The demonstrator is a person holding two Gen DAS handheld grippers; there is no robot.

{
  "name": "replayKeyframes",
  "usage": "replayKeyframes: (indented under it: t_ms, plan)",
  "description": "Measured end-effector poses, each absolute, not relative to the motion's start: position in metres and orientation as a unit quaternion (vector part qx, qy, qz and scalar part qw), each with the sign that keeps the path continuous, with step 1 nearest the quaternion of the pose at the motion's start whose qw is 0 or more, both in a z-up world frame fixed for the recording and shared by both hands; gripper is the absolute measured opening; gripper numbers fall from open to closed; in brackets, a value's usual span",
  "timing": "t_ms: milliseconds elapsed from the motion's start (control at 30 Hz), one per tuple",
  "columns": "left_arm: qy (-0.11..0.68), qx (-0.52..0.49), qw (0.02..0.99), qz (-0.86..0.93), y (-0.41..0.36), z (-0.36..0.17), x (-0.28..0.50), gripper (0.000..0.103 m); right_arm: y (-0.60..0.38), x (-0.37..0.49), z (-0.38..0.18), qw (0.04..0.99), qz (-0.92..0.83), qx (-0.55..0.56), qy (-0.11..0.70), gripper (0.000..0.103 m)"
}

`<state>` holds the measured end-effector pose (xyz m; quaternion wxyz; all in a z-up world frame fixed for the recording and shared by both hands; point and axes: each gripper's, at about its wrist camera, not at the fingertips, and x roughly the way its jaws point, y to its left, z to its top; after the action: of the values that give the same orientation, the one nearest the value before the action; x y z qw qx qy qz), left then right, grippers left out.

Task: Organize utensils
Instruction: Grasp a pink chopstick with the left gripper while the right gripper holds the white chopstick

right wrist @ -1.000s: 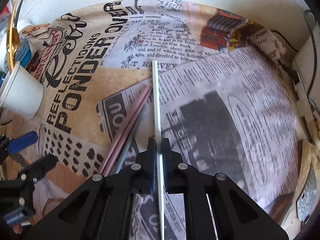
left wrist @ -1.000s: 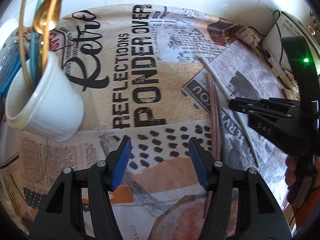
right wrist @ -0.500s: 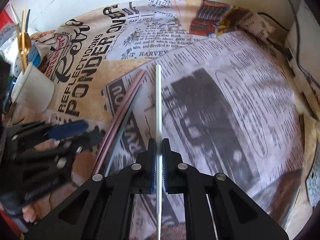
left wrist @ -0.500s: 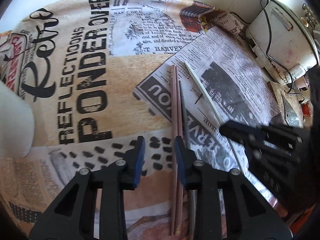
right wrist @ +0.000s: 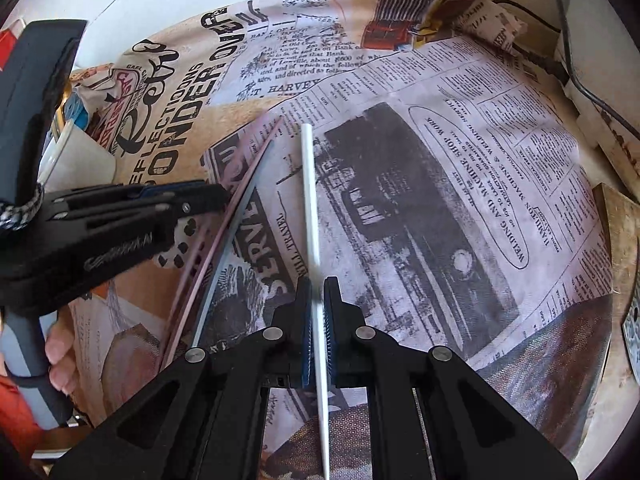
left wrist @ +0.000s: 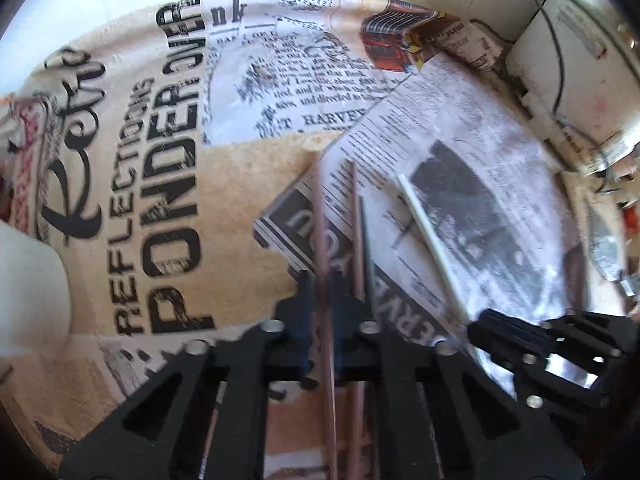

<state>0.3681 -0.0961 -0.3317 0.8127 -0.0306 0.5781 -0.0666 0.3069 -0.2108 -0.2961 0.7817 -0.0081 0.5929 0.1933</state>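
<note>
A: State the orientation of the pink chopstick [left wrist: 320, 216] at the left gripper [left wrist: 321, 280].

B: Its long axis runs straight ahead along the fingers, far tip pointing away over the newsprint cloth [left wrist: 248, 168]. It sits between the blue pads; the jaws are closing and pinch it. A second pink chopstick [left wrist: 355, 240] and a grey one [left wrist: 366, 240] lie just right of the pads, nearly parallel. The white cup [left wrist: 28, 296] stands well to the left.

A: And the right gripper [right wrist: 316, 288]?

B: Clamped on the white chopstick [right wrist: 310, 184]. Its axis also follows the fingers, tip forward and leaning slightly left, the rear end passing back under the gripper body.

A: Relative placement of the two units?

B: In the right wrist view the left gripper [right wrist: 216, 196] enters from the left, fingers pointing right, tips at the pink chopstick [right wrist: 224, 220]. A hand [right wrist: 60, 348] grips its handle at lower left. Both grippers tilt steeply down toward the cloth.
</note>
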Motion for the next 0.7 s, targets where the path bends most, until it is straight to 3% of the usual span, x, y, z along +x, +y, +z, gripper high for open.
replayKeyframes:
  t_ms: [233,500,700]
  plan:
    - [0.577,0.009,0.814,-0.074,-0.105,-0.332,0.372,0.005,-0.208,0.313,-0.292,0.784,0.198,-0.010,0.588,0.006]
    - [0.586,-0.024,0.806,-0.081,-0.092,-0.330,0.366,0.004,-0.191,0.338,-0.296,0.787,0.188,-0.031,0.587,0.007]
    - [0.567,-0.048,0.819,-0.068,-0.077,-0.312,0.347,0.004,-0.182,0.339,-0.302,0.786,0.194,-0.043,0.585,0.013]
